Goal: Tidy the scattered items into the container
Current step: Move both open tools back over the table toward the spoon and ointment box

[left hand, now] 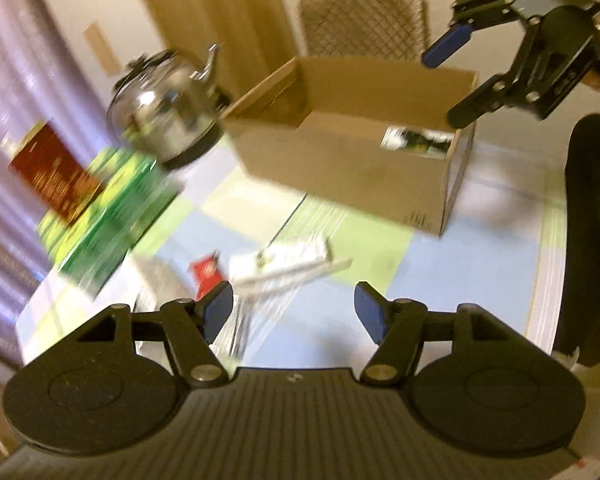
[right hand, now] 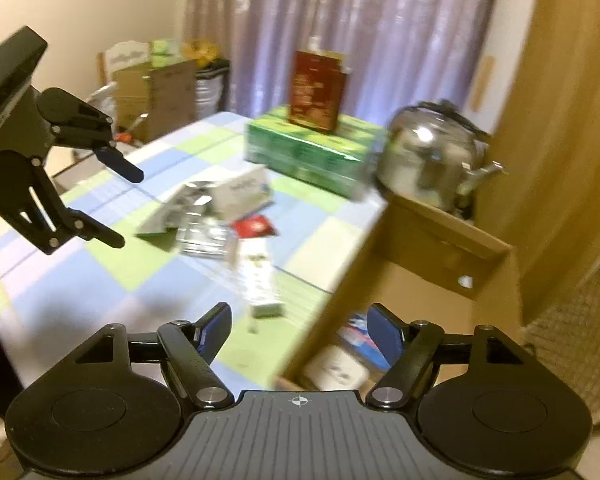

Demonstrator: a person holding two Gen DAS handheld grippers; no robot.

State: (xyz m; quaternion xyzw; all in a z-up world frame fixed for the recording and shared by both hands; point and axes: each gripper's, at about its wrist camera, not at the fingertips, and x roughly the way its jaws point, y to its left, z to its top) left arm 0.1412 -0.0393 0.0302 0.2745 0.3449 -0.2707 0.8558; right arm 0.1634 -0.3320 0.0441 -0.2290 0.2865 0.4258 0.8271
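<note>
Both tools gape empty, left tool point(left hand: 294, 312) over packets point(left hand: 276, 268) nr box point(left hand: 340, 168), right tool point(right hand: 300, 334) above box; risk: blurred, hasty approach may knock packets off bench point(left hand: 460, 256).

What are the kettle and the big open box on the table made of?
The kettle looks like polished metal, probably stainless steel: its surface is mirror-bright with sharp white glints. The box looks like plain brown cardboard: matte, with thin upright flaps. Blur hides finer detail.
</note>
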